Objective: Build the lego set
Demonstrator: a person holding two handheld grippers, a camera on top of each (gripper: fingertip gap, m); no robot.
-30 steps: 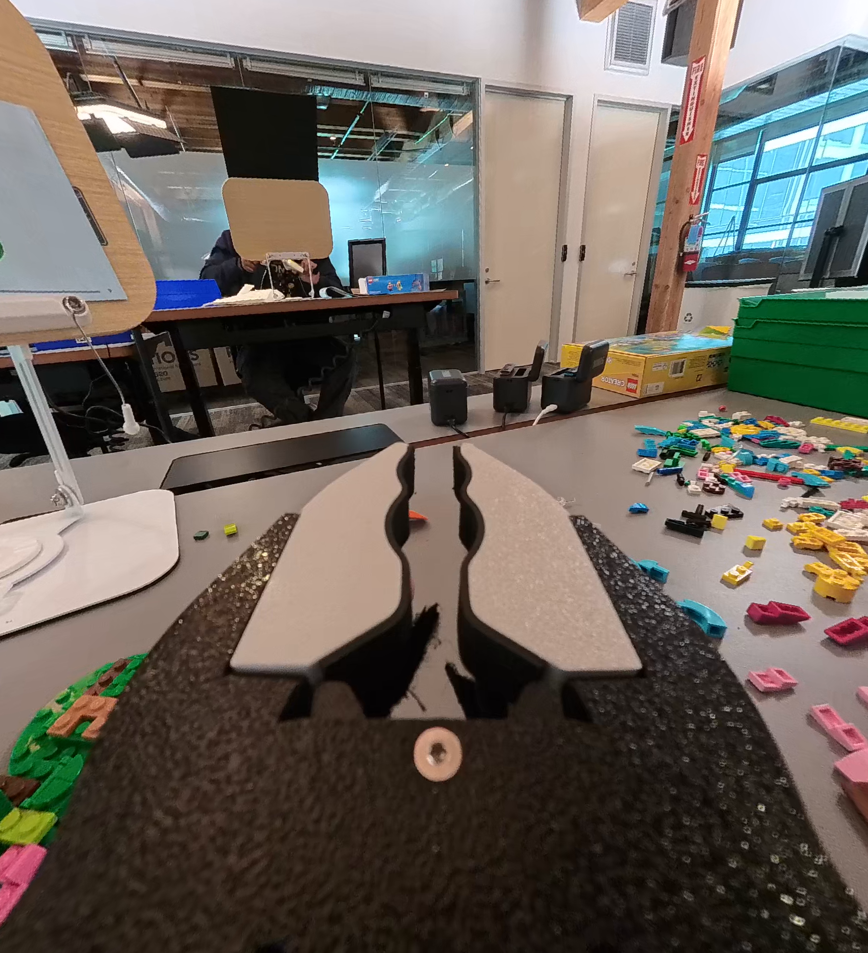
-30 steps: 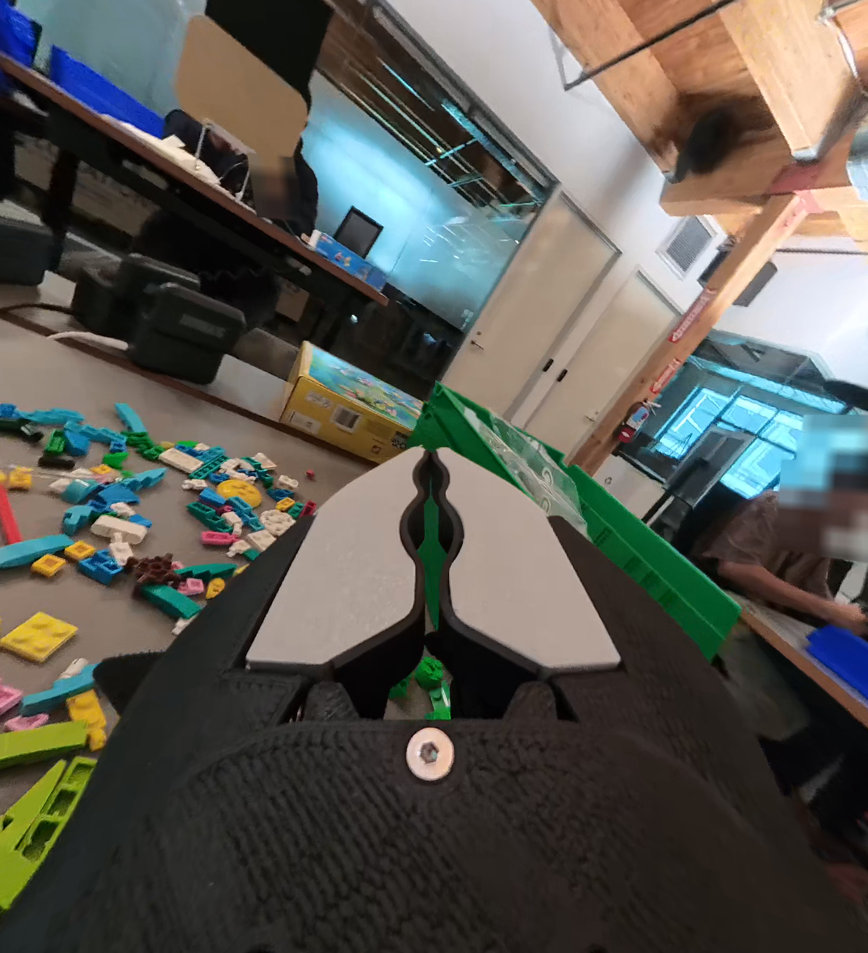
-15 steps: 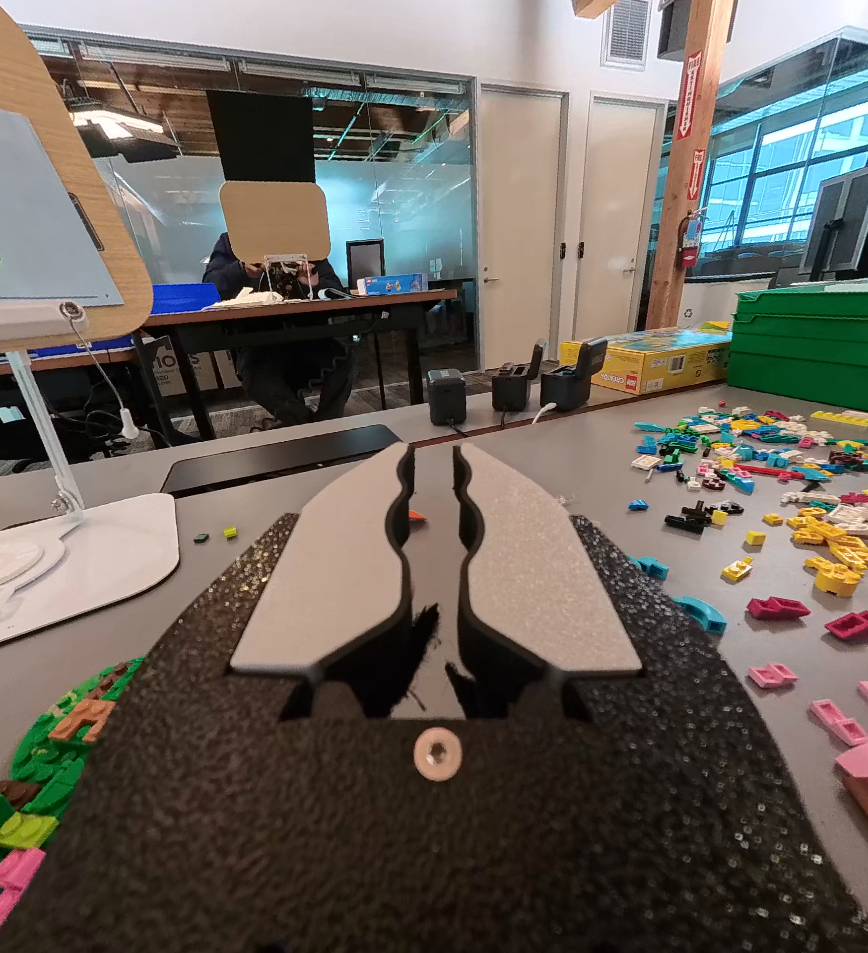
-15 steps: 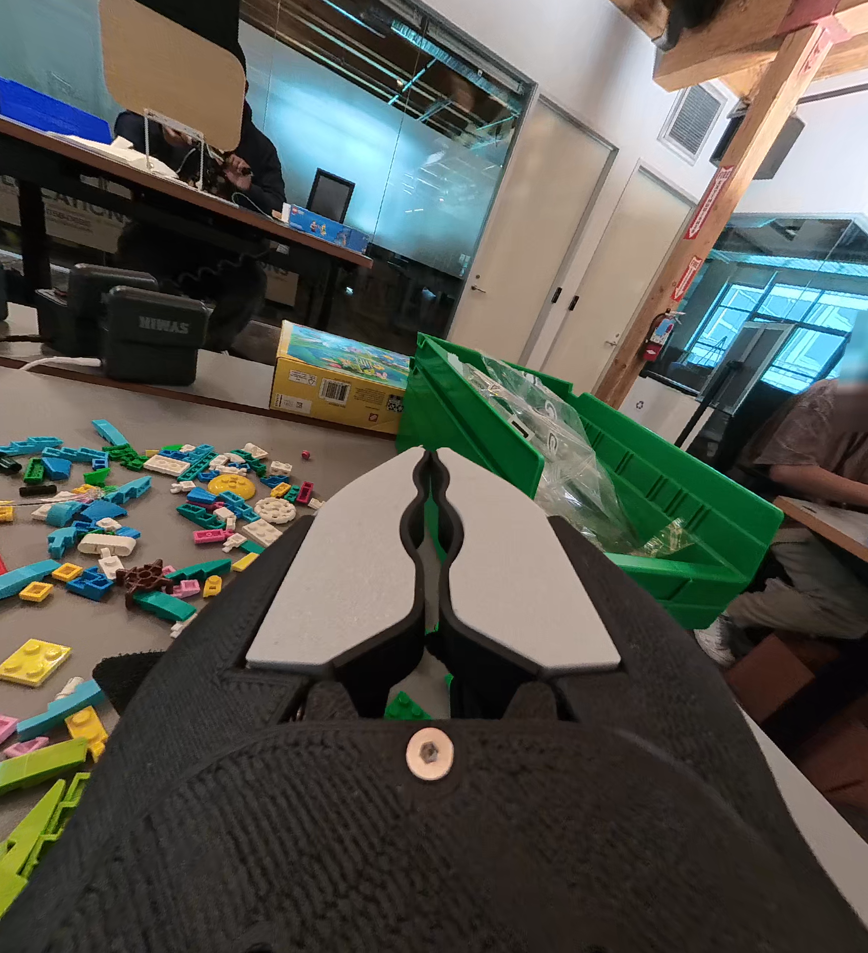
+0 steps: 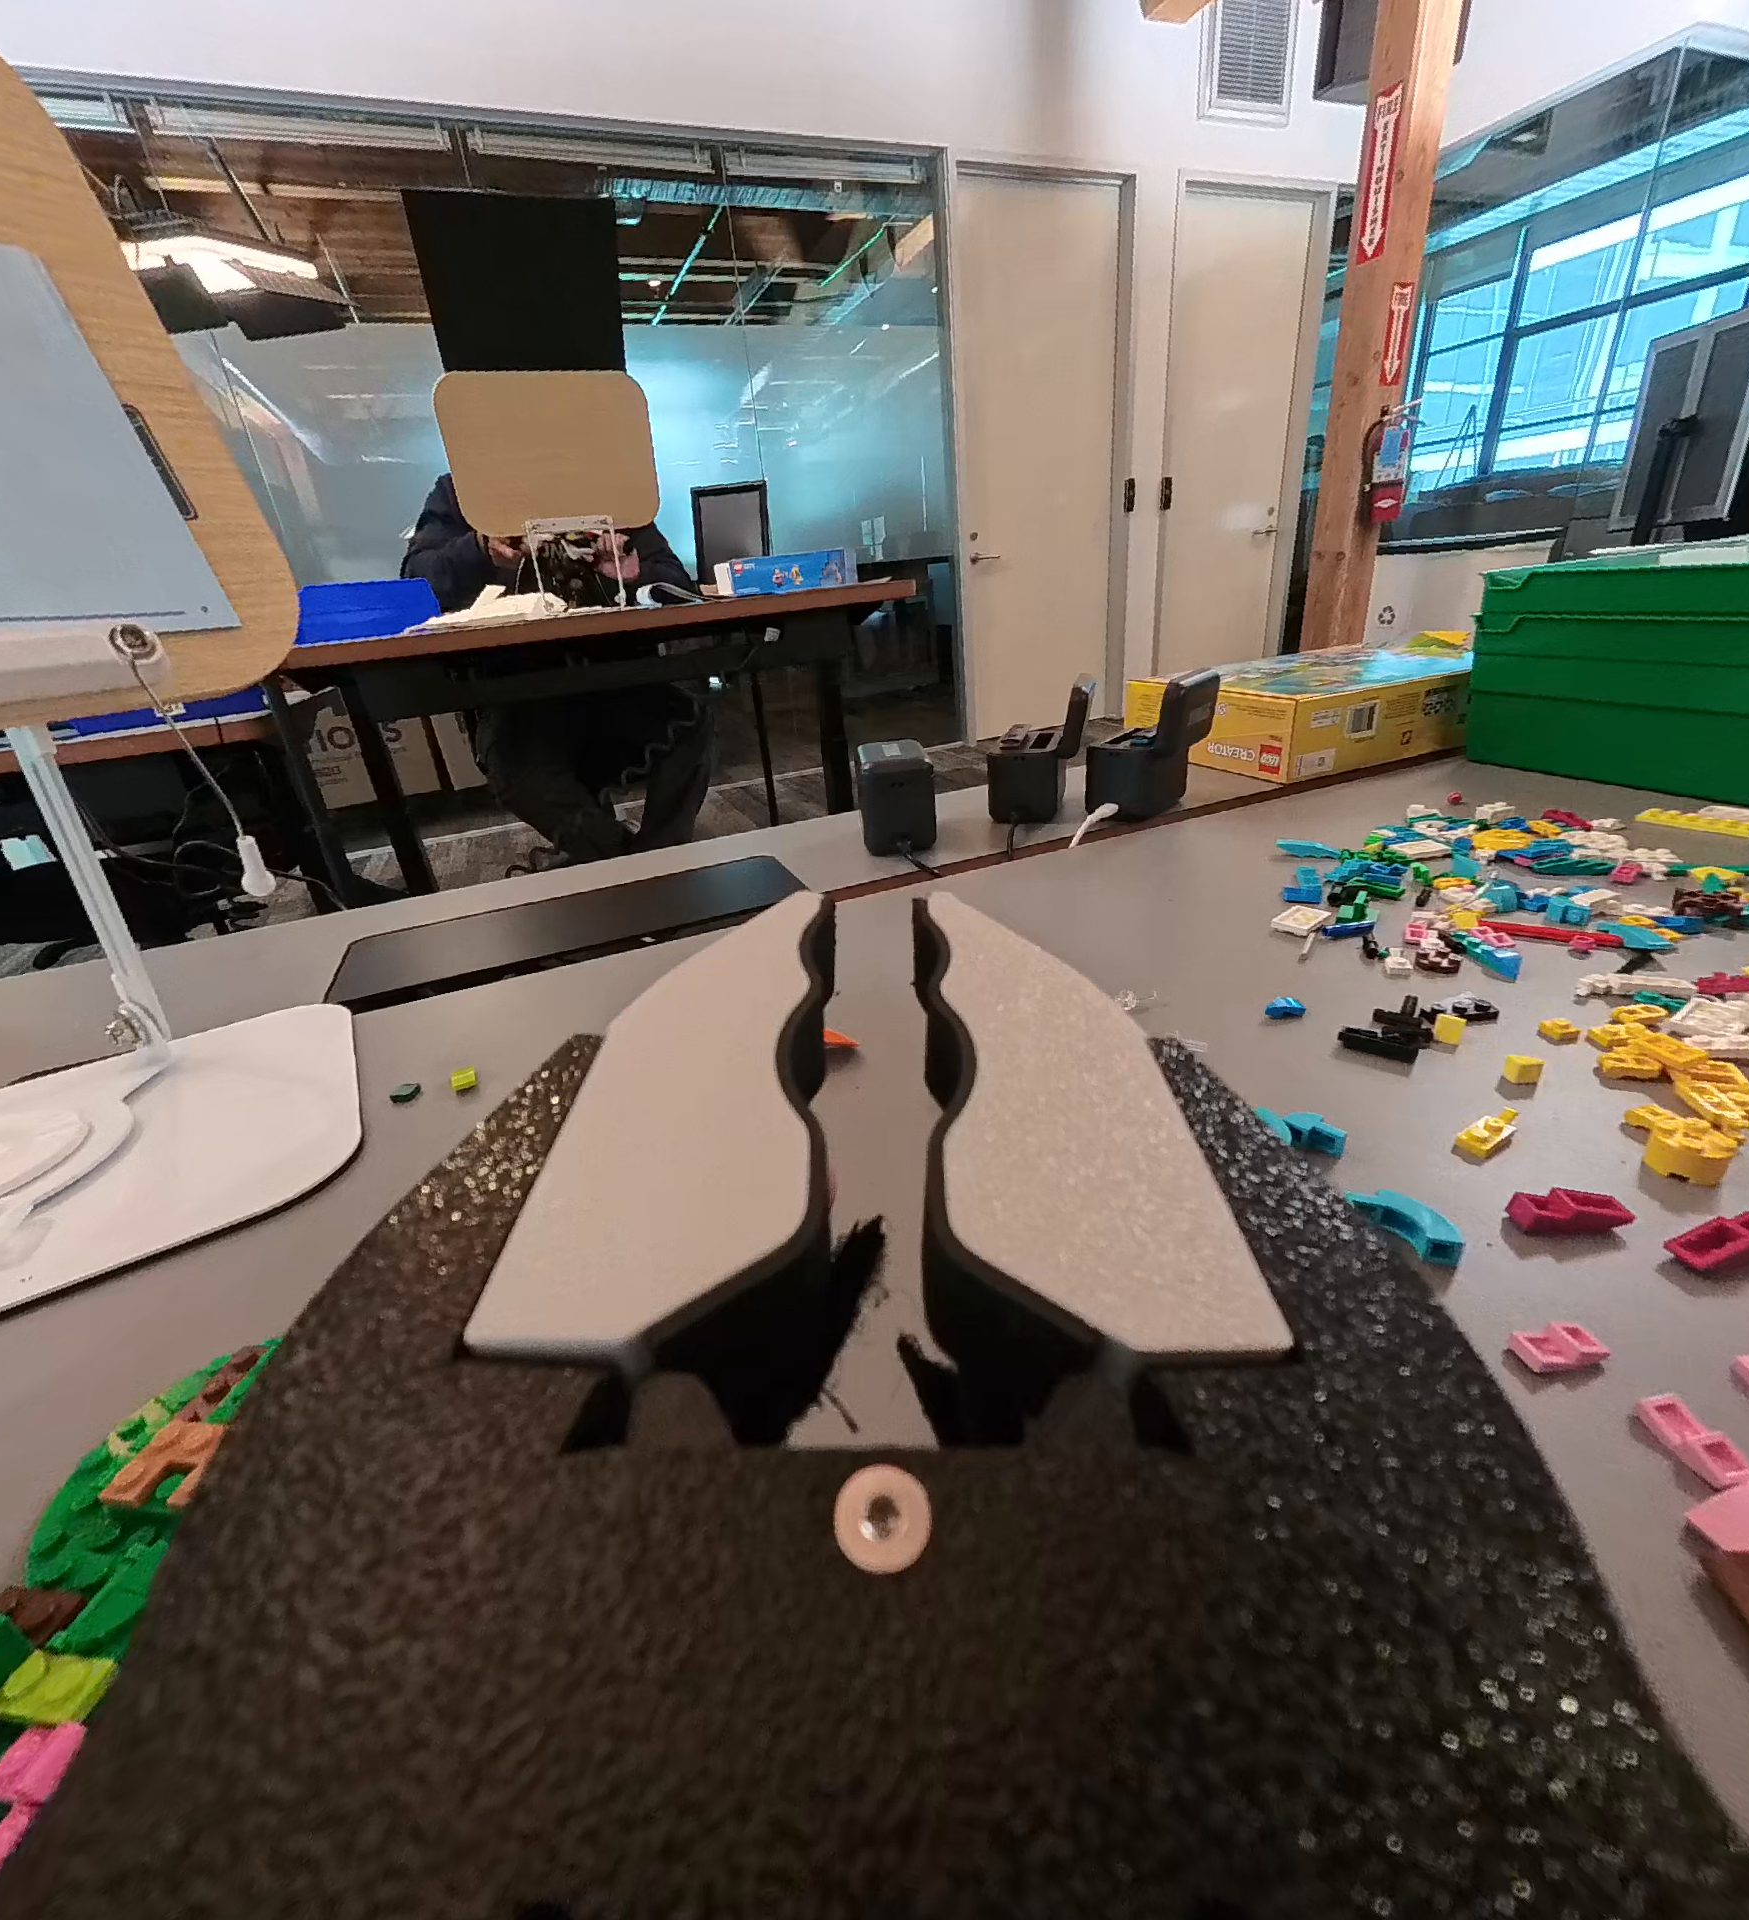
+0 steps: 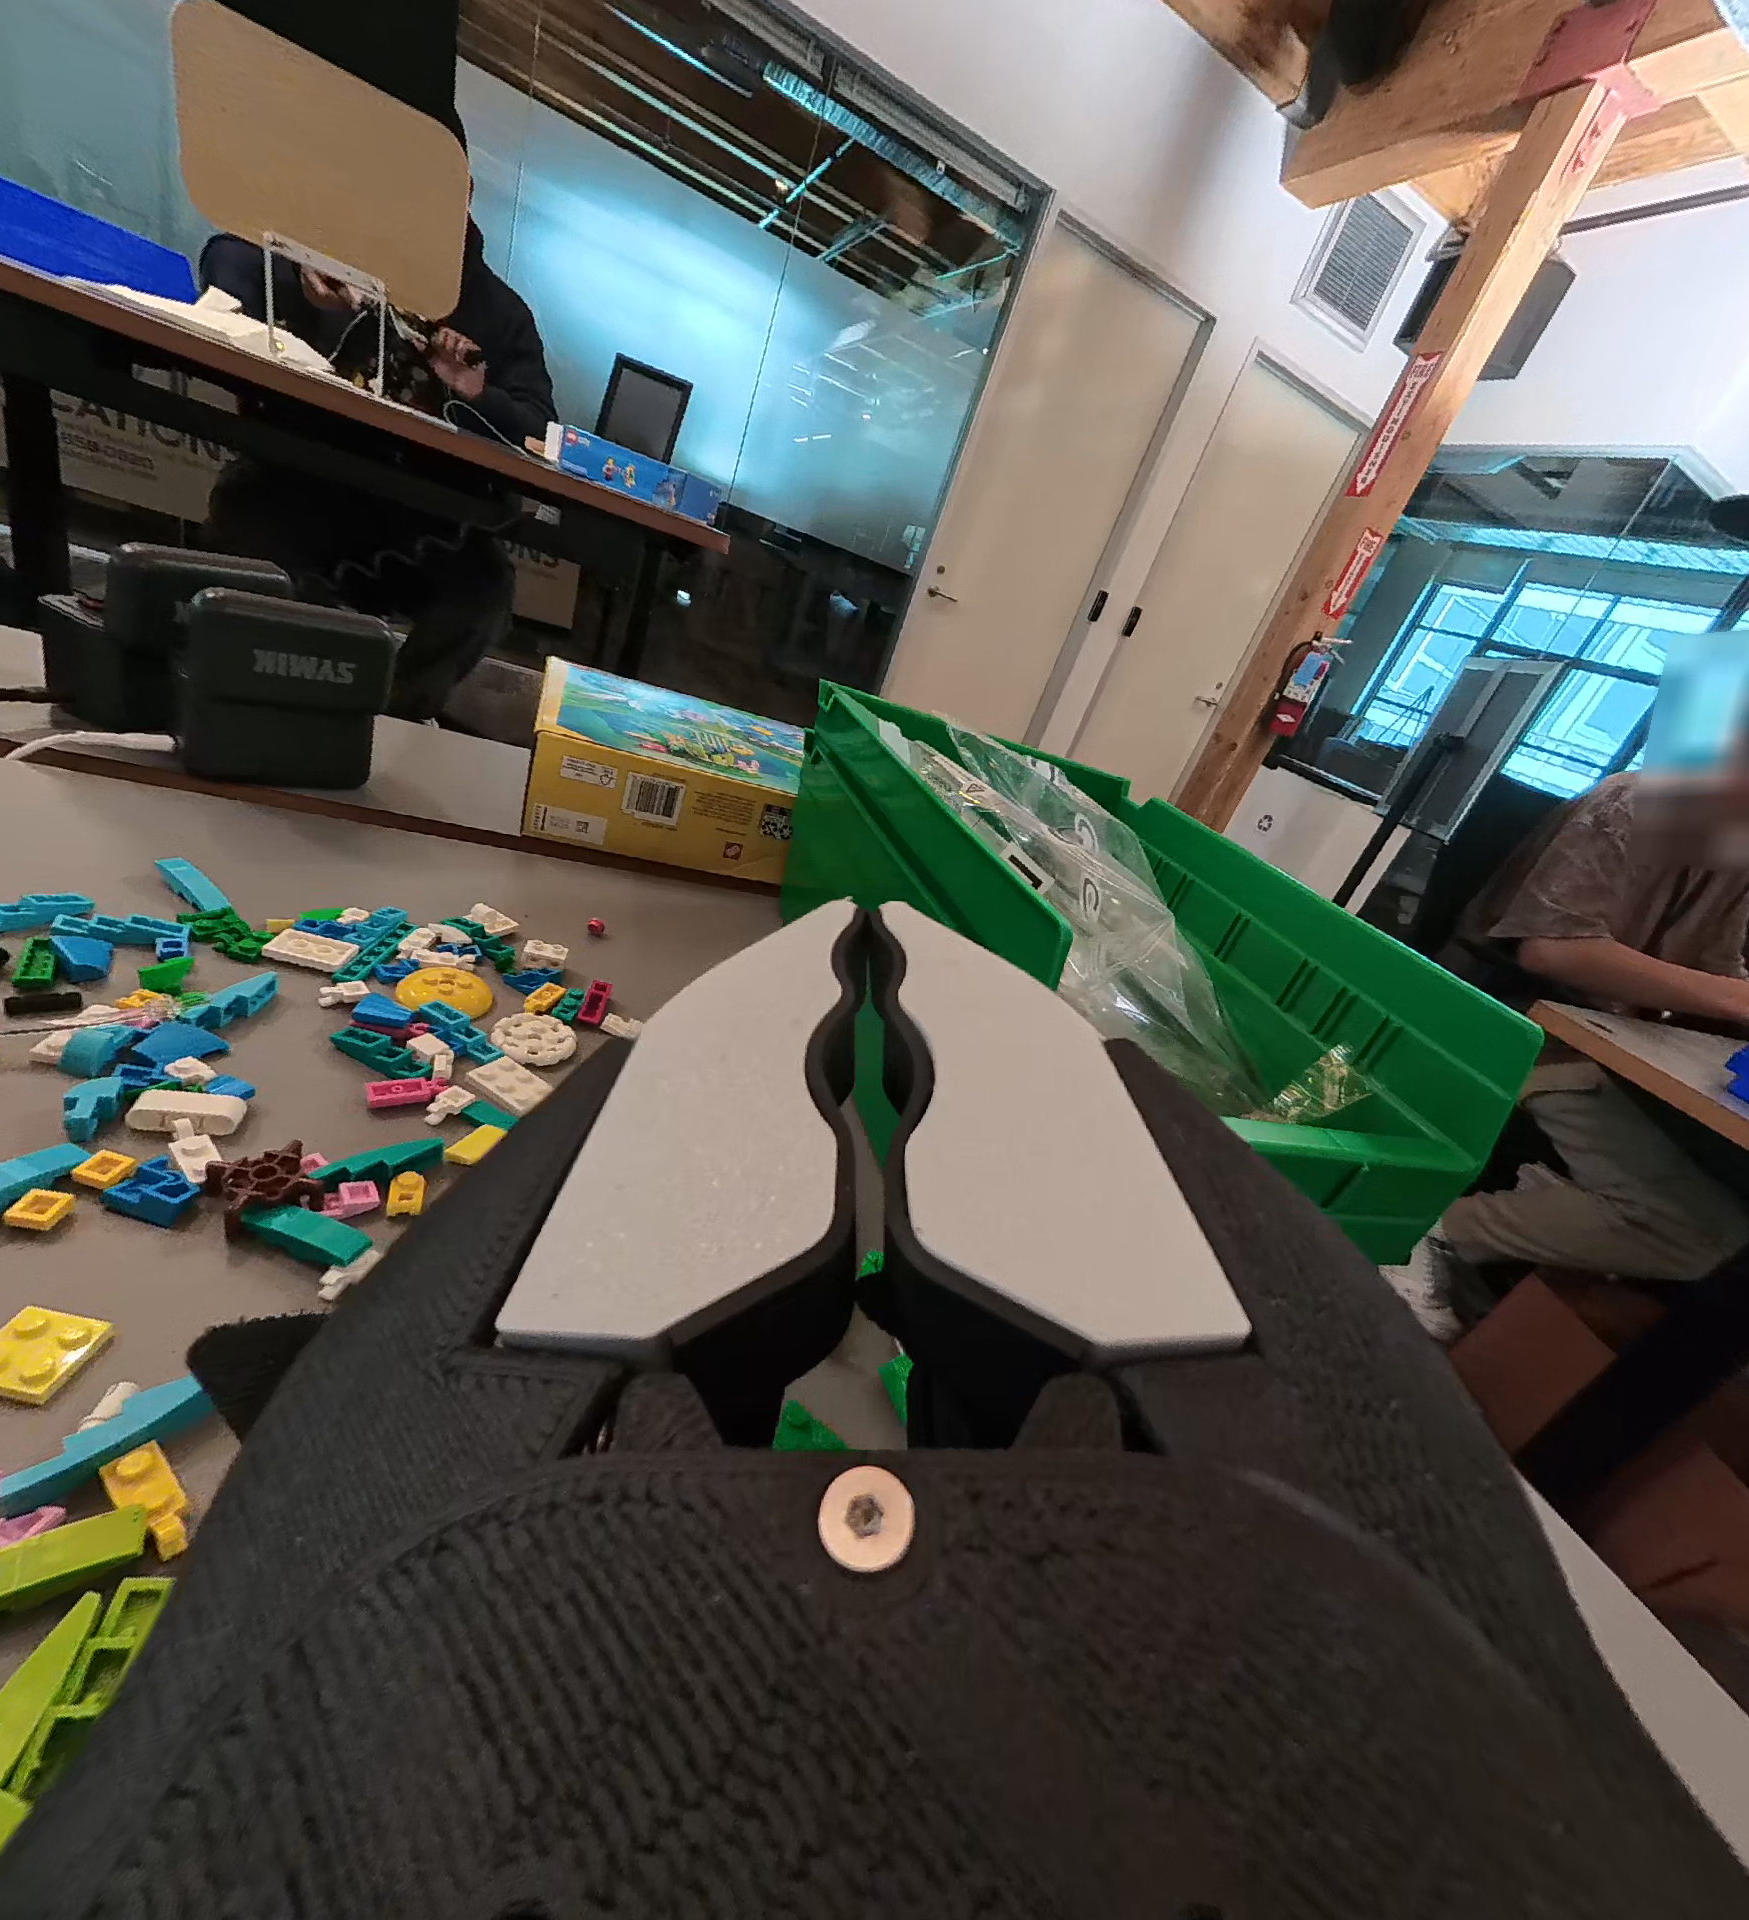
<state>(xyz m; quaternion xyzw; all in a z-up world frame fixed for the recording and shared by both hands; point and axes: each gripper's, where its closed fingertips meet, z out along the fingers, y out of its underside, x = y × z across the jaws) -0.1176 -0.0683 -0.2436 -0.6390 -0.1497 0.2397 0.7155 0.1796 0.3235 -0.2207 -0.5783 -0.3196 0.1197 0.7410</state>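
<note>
left view only: my left gripper point(image 5: 872, 914) is holding a narrow gap, gripping nothing; studded green build point(image 5: 39, 1621) is sitting lower left.
right view only: my right gripper point(image 6: 868, 925) is pinching tips together, empty; glossy loose bricks point(image 6: 226, 1049) are lying left; ribbed green bin point(image 6: 1296, 997) is showing right.

We saw glossy plastic bricks point(image 6: 444, 992) on a matt grey table point(image 5: 1109, 914), beside a smooth green plastic bin point(image 6: 1369, 1049).
</note>
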